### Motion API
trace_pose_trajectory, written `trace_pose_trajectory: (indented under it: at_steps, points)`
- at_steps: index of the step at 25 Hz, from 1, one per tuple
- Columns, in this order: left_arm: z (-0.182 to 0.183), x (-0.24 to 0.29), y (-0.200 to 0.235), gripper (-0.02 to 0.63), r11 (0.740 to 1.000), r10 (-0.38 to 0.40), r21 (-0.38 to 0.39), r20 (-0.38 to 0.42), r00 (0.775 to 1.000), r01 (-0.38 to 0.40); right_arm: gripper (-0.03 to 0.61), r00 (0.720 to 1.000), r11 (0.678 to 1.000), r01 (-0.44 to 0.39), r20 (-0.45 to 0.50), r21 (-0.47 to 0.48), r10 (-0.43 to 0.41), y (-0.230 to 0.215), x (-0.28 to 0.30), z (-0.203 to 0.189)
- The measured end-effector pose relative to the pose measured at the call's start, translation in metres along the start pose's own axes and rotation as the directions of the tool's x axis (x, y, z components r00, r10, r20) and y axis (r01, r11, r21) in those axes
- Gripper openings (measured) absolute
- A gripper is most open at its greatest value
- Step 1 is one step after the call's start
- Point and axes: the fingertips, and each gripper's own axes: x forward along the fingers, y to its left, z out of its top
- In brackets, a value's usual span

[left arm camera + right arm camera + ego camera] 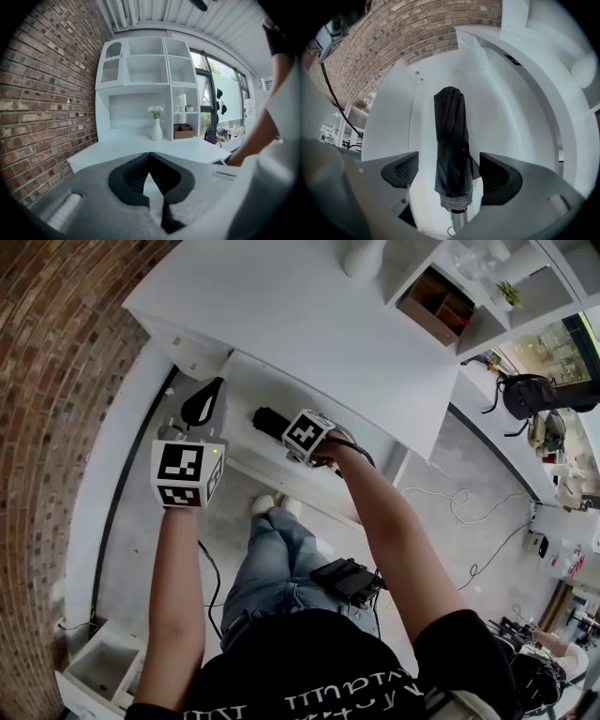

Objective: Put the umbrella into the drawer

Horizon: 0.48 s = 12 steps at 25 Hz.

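A folded black umbrella point(270, 418) lies in the open white drawer point(246, 381) under the desk. In the right gripper view the umbrella point(451, 140) runs lengthwise along the drawer floor point(501, 122), its metal end nearest the camera. My right gripper point(295, 432) points down over it and is open. The umbrella sits between the jaws of the right gripper point(449, 174) with a gap on each side. My left gripper point(204, 399) hovers at the drawer's left end, shut and empty. In its own view the left gripper point(150, 157) faces the desk, its tips touching.
The white desk top point(309, 315) overhangs the drawer and carries a white vase point(156, 129) and a wooden box point(183, 130). A brick wall point(56, 381) runs along the left. The person's legs point(272, 559) stand just in front of the drawer.
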Motion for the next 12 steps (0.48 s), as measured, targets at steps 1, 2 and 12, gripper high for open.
trace_pose_trajectory:
  at_steps: [1, 2, 12]
  points:
    - [0.002, 0.000, 0.000, -0.002, 1.000, 0.000, 0.001, 0.002, 1.000, 0.000, 0.417, 1.000, 1.000, -0.003, 0.009, 0.012, 0.003, 0.000, -0.004, 0.000]
    - [0.004, 0.000, -0.001, -0.002, 1.000, 0.000, 0.003, 0.005, 1.000, 0.000, 0.417, 1.000, 1.000, -0.004, 0.015, 0.019, 0.004, 0.001, -0.009, -0.001]
    - [0.044, -0.003, -0.006, -0.002, 1.000, -0.003, 0.026, 0.071, 0.997, 0.001, 0.408, 0.995, 0.999, 0.027, 0.094, 0.035, -0.030, 0.001, -0.083, -0.005]
